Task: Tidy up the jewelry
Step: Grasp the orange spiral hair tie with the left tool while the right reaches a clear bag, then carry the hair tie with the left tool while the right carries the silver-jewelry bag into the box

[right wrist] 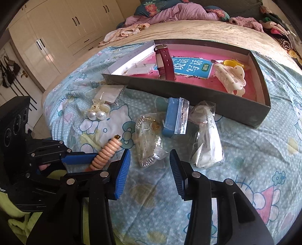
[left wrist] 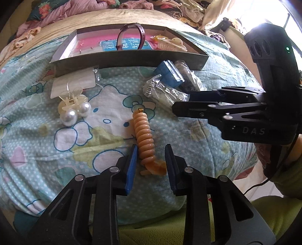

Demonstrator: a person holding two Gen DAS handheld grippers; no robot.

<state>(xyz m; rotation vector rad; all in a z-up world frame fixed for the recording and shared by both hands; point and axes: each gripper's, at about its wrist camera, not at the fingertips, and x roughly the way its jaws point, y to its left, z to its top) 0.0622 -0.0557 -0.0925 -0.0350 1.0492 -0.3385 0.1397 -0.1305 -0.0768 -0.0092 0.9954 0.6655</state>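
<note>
Jewelry coil [left wrist: 144,135] sits between left tool's [left wrist: 151,156] parted fingers; right tool [right wrist: 150,164] apart, angled down.

Cream wardrobe [right wrist: 62,28] w/ dark handles along left wall; bed w/ cartoon-print quilt [right wrist: 236,169], crumpled clothes [right wrist: 179,13] at far end; bright window [left wrist: 264,11].

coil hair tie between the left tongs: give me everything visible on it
The coil hair tie is a peach spiral cord, glossy like plastic, stretched into a straight line on the quilt. A small gold clasp caps its far end; the near end uncurls into an amber tail. It lies between the pads of the left tongs: the left pad looks to touch the coils, the right stands off the tail. Not lifted.
</note>
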